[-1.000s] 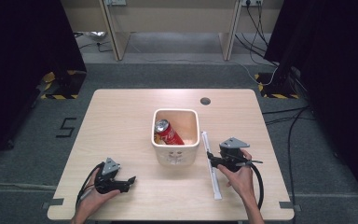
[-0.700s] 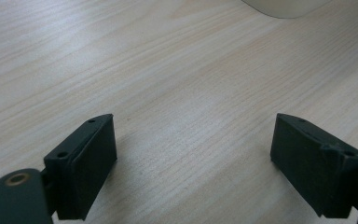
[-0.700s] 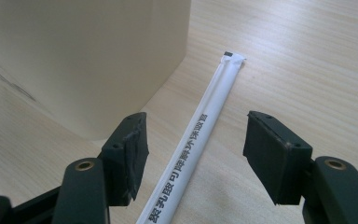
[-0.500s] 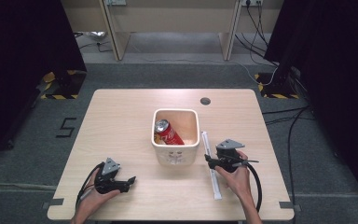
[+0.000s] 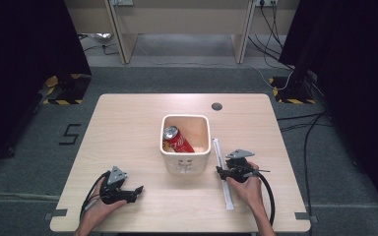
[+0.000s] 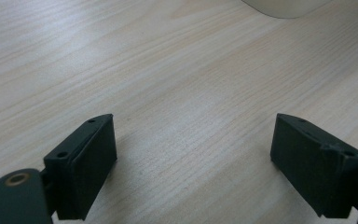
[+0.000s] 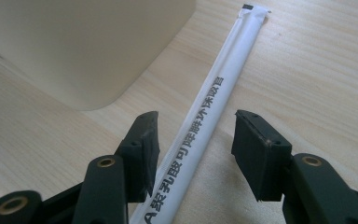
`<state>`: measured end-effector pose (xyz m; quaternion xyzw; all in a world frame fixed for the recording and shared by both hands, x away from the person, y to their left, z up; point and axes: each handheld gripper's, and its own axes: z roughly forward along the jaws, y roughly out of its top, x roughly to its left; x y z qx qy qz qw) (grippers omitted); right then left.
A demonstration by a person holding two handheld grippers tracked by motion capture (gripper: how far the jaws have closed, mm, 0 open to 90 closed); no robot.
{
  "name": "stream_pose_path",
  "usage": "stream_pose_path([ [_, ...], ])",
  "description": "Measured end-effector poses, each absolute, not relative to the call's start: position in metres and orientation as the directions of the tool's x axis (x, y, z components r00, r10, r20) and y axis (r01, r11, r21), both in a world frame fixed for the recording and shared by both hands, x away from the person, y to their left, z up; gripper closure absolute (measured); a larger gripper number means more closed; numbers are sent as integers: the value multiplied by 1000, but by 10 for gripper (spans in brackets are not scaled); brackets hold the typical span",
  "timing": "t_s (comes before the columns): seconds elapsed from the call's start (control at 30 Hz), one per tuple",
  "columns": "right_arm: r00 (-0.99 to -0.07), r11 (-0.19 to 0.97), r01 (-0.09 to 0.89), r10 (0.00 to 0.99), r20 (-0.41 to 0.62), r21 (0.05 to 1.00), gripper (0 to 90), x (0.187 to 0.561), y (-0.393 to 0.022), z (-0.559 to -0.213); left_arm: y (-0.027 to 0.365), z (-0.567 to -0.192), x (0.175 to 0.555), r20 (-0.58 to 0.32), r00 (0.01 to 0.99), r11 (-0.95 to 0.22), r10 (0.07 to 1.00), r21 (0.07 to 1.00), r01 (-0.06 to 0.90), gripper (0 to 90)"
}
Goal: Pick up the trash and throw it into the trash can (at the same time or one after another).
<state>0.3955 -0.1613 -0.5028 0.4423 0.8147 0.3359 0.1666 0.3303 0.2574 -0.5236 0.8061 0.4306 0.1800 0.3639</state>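
Right gripper (image 7: 193, 140) straddles the paper-wrapped straw (image 7: 205, 126) at lower right of centre in the high view, beside the white bin (image 5: 185, 162); its jaws have just been closing, pads not yet touching it. Left gripper (image 6: 193, 154) released, lower left, over bare table (image 6: 168, 70).

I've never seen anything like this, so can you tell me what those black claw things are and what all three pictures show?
A person sits at a wooden table and holds a grabbing tool in each hand. The top picture looks down from above: the left gripper and the right gripper show near the bottom. The other two pictures come from small cameras riding on each tool, looking along its two black jaws. On the table stands a cream tub with a red can inside. Beside it lies a long white paper-wrapped stick, maybe a straw. The right gripper's jaws have just been closing around it, but they do not press on it yet. The left gripper's jaws stand open over bare wood, holding nothing.
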Motion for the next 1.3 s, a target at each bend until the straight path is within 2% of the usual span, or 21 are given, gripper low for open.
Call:
stream_pose_path([
  [0.17, -548, 378, 617, 836, 33, 690, 549, 396, -163, -506, 257, -524, 330, -23, 564, -364, 825, 742, 563, 136],
  [0.37, -551, 387, 611, 835, 19, 690, 683, 396, -166, -506, 257, -524, 330, -23, 564, -365, 825, 742, 563, 136],
  [0.6, -548, 375, 616, 836, 35, 692, 785, 396, -172, -506, 257, -524, 330, -23, 564, -364, 825, 742, 563, 136],
  [1.1, -516, 313, 605, 854, 61, 732, 793, 396, -190, -496, 257, -524, 330, -23, 564, -365, 825, 741, 563, 136],
  [1.3, -492, 266, 576, 868, 69, 773, 793, 395, -206, -476, 257, -524, 330, -23, 565, -365, 825, 741, 563, 136],
])
